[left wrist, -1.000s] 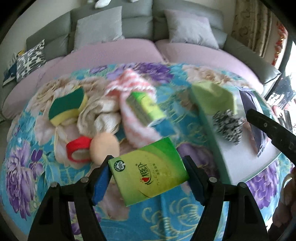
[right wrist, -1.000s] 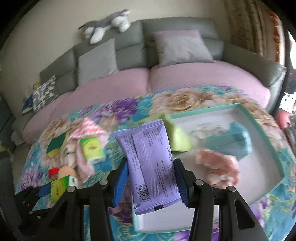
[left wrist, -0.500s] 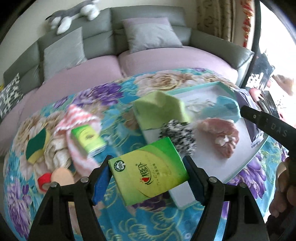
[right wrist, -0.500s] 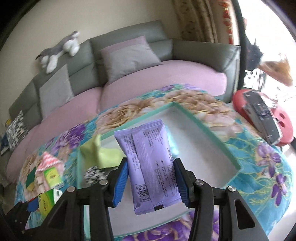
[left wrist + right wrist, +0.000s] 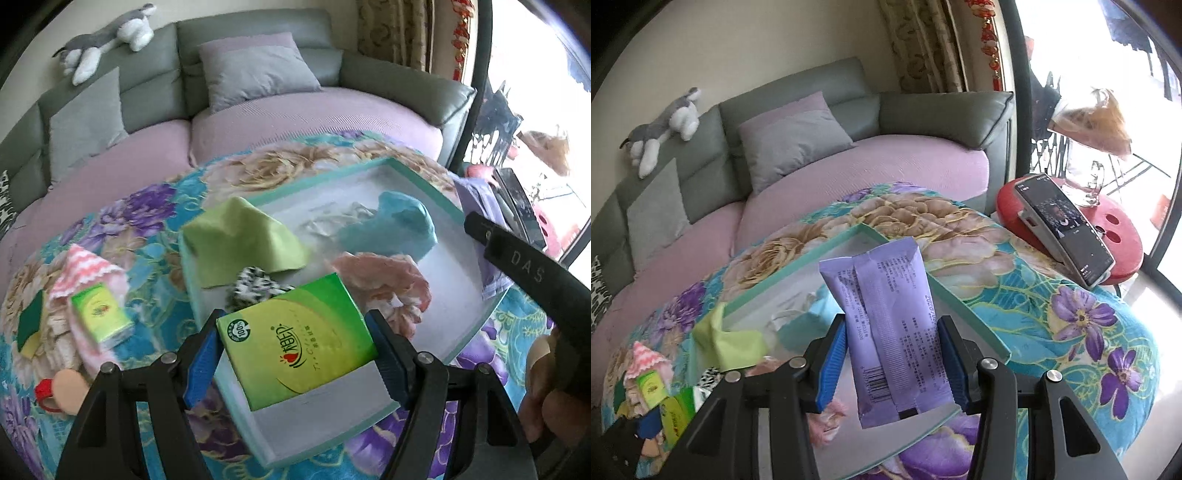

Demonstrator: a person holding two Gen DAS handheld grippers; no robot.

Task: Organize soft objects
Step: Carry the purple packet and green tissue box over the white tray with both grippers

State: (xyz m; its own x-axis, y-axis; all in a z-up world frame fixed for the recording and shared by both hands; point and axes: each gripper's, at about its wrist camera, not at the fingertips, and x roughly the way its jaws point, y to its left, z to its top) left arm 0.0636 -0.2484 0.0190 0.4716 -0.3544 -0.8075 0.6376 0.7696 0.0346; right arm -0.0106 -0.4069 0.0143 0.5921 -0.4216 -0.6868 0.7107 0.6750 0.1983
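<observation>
The left tool (image 5: 295, 354) tilts steeply down over the near end of the tray (image 5: 424, 181), its blue pads (image 5: 201, 356) pressed on both sides of a green tissue pack (image 5: 295, 341), which hangs above the tray's near corner. The right tool (image 5: 892, 363) also angles down, over the tray's right side, its pads clamped on the sides of a purple wet-wipe packet (image 5: 890, 325) that stands upright between them, barcode end toward the camera. In the left wrist view the black body of the right tool crosses the right edge, with part of the person's hand (image 5: 546, 391) below it.

The shallow, teal-rimmed tray lies on a tabletop covered by a floral cloth (image 5: 147, 206). Inside it lie a green cloth (image 5: 240, 240) draped over the left rim, a black-and-white patterned scrunchie (image 5: 255, 284) just beside it, a pink scrunchie (image 5: 388, 280), a blue soft item (image 5: 395, 229) and a pale crumpled piece (image 5: 332, 221) toward the far side.

Left of the tray, on the cloth, sit a pink-and-white knitted cloth (image 5: 88, 269) with a second small green tissue pack (image 5: 101, 314) on it, a green-and-yellow sponge (image 5: 31, 325), a beige powder puff (image 5: 70, 389) and a red ring (image 5: 42, 395) touching it.

Behind curves a grey sofa (image 5: 258, 37) with lilac seats, grey cushions and a plush husky (image 5: 103, 40) on its back. To the right, a phone (image 5: 1063, 229) leans on a red stool (image 5: 1123, 236).
</observation>
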